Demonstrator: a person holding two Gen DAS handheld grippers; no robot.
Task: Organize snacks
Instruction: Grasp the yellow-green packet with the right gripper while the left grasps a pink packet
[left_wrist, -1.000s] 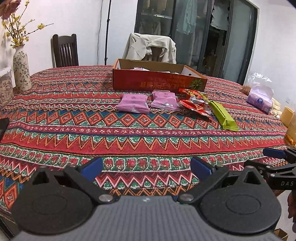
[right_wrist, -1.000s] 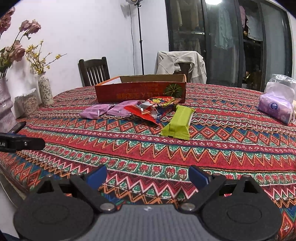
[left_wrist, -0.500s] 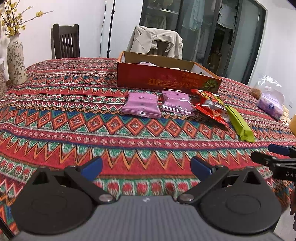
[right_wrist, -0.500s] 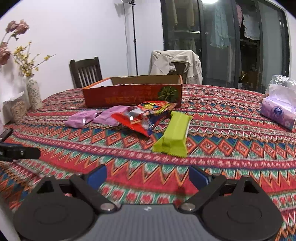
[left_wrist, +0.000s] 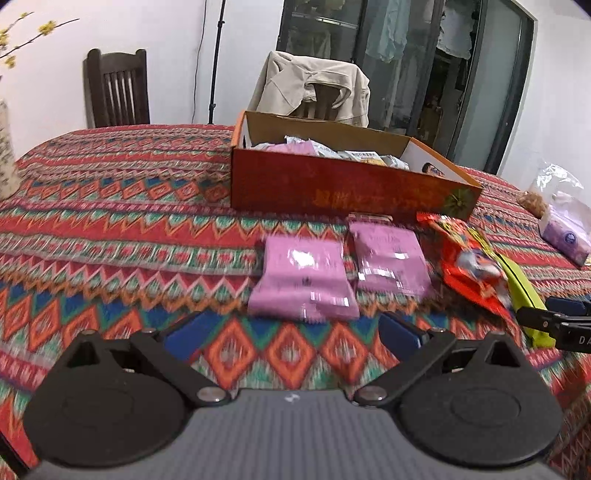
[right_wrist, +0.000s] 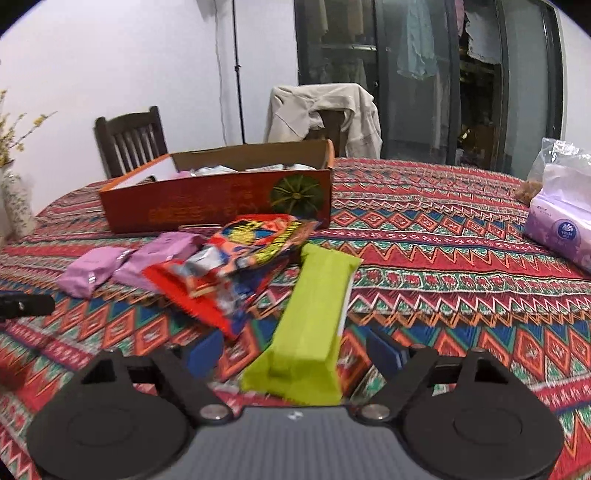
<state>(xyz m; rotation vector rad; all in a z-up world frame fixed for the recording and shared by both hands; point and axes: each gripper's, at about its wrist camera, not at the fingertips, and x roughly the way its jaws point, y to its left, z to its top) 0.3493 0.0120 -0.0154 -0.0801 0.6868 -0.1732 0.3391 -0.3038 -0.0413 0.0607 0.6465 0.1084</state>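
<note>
An orange cardboard box (left_wrist: 351, 188) (right_wrist: 221, 206) stands on the patterned tablecloth with several snack packs inside. In front of it lie two pink packs (left_wrist: 303, 284) (left_wrist: 388, 262) (right_wrist: 92, 271), red packs (left_wrist: 469, 262) (right_wrist: 229, 273) and a green pack (right_wrist: 314, 321) (left_wrist: 524, 299). My left gripper (left_wrist: 291, 336) is open and empty, just short of the near pink pack. My right gripper (right_wrist: 295, 354) is open, and the near end of the green pack lies between its fingers. Each gripper's tip shows at the edge of the other view.
A purple tissue pack (right_wrist: 557, 232) (left_wrist: 565, 236) and a clear bag lie at the right of the table. A vase (right_wrist: 14, 206) with flowers stands at the left. Two chairs (left_wrist: 118, 92) (left_wrist: 314, 92) stand behind the table; one holds a beige jacket.
Both grippers have moved forward over the table toward the snacks. The pink pack now lies just ahead of the left gripper, and the green pack has come between the right gripper's fingers.
</note>
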